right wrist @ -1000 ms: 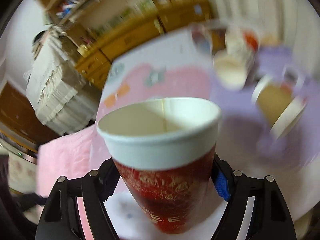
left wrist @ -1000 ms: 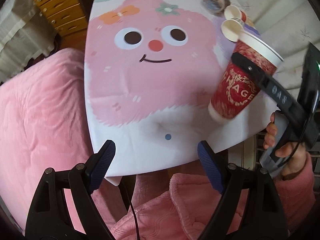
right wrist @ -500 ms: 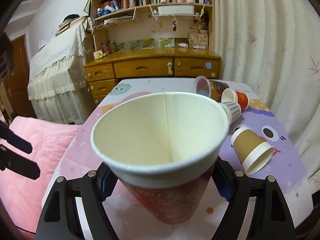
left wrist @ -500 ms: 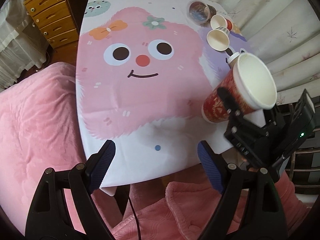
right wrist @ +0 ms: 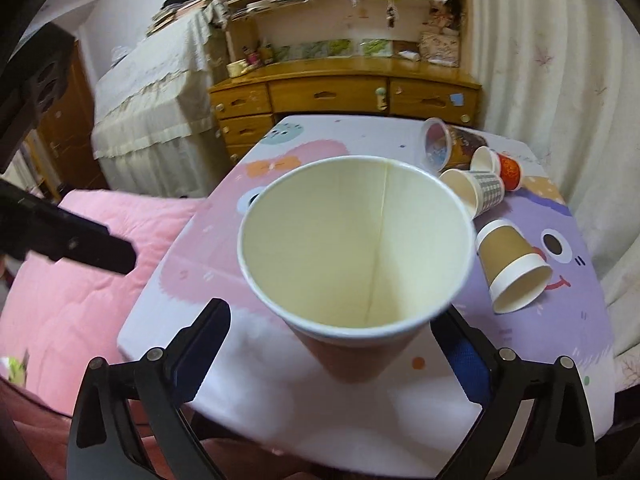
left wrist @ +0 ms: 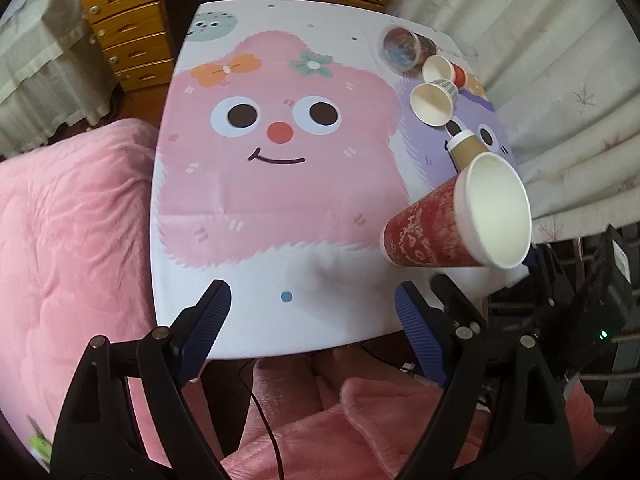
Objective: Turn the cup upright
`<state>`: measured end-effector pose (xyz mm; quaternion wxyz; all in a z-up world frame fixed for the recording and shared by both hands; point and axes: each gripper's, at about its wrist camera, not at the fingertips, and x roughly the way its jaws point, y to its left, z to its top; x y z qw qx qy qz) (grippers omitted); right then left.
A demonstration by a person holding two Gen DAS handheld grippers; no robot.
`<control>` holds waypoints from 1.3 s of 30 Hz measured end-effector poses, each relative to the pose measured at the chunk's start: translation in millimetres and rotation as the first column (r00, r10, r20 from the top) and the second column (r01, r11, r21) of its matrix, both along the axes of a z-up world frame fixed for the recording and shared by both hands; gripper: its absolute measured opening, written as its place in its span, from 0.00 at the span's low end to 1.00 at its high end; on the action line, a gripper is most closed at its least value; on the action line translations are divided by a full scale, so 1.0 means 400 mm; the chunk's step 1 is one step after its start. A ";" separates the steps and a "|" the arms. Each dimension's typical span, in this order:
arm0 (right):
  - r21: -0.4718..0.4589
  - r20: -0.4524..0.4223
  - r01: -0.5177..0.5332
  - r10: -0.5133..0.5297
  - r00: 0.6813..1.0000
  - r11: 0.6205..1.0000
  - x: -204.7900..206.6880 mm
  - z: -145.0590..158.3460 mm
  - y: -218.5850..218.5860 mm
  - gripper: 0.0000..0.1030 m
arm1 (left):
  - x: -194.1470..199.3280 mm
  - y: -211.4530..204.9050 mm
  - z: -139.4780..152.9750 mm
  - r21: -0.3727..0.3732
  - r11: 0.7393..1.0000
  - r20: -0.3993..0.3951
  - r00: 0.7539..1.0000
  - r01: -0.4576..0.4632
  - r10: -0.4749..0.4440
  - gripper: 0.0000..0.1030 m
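1 red paper cup (right wrist: pixel 356 264), mouth up, near the table's (left wrist: pixel 260 208) front right corner. We see the right gripper's (right wrist: pixel 340 344) jaws apart around it, and the left gripper (left wrist: pixel 312 312) spread empty. 4 cups lie tipped behind, brown cup (right wrist: pixel 512 268) nearest.

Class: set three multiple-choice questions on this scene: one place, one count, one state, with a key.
1. Where is the big red cup? A) on the pink blanket B) on the table, between the fingers of the right gripper C) on the dresser
2. How many smaller cups lie on their sides? A) two B) six C) four
3. The left gripper is: A) open and empty B) shut on a lid C) shut on a spoon
Key: 1 B, it stands mouth up near the front edge; 2 C, clear cup, small red cup, checked cup, brown cup; 3 A, fingers spread, nothing between.
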<state>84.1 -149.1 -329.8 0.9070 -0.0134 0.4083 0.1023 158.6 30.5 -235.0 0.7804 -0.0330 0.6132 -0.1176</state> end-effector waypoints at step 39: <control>0.137 -0.028 0.227 -0.225 0.974 0.964 -0.551 0.559 -0.352 1.00 | -0.494 -0.297 0.365 0.060 0.981 0.484 0.865 -0.185 0.134 0.81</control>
